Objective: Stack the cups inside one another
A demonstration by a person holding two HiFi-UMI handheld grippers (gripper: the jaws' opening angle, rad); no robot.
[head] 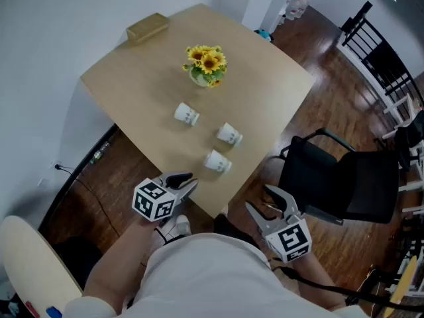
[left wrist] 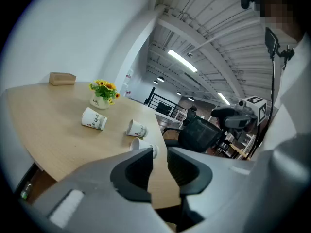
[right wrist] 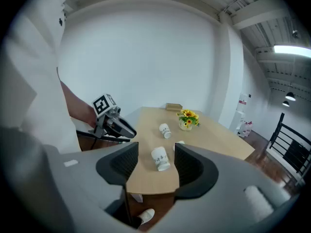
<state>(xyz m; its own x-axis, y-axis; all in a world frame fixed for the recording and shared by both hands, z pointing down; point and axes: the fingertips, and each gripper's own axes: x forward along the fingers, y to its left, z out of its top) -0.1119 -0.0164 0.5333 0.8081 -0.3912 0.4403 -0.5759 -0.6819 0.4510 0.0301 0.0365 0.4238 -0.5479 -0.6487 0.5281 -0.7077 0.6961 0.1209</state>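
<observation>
Three white paper cups lie on their sides on the wooden table [head: 132,78]: a far one [head: 187,114], a middle one [head: 229,134] and a near one [head: 217,161] by the front edge. My left gripper [head: 187,179] hovers at the table's near edge, left of the near cup, its jaws a narrow gap apart with nothing between them. In the left gripper view [left wrist: 159,158] the near cup [left wrist: 146,145] shows just past the jaws. My right gripper [head: 266,202] hangs off the table's corner, wide open and empty. In the right gripper view [right wrist: 156,154] the near cup [right wrist: 160,158] appears between the jaws, farther off.
A pot of sunflowers [head: 207,65] stands mid-table and a brown box [head: 147,26] lies at the far corner. A black office chair [head: 338,177] stands right of the table, close to my right gripper. White walls run along the left.
</observation>
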